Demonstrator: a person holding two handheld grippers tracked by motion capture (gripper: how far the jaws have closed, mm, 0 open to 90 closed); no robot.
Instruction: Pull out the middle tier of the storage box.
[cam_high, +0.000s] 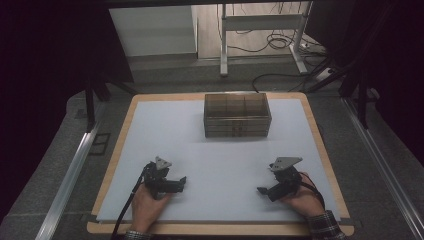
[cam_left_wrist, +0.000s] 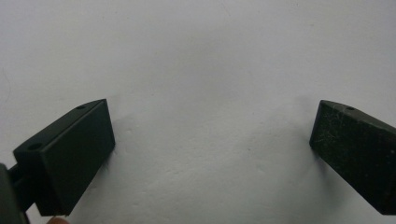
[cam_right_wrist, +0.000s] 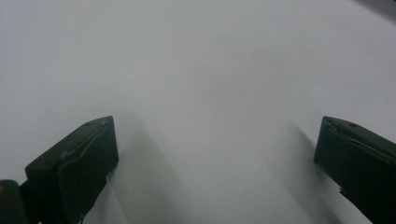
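A brown box with several compartments stands at the far middle of the white sheet. My left gripper rests low on the sheet at the near left, held by a hand, its tips pointing right. In the left gripper view it stands open, jaws wide apart over bare white surface. My right gripper lies at the near right in the other hand, tips pointing left. Seen from its own camera, the right gripper is open too, with nothing between the jaws.
The white sheet covers a wooden board with a tan rim. Grey floor and metal rails flank the board. A desk frame and cables stand beyond the far edge.
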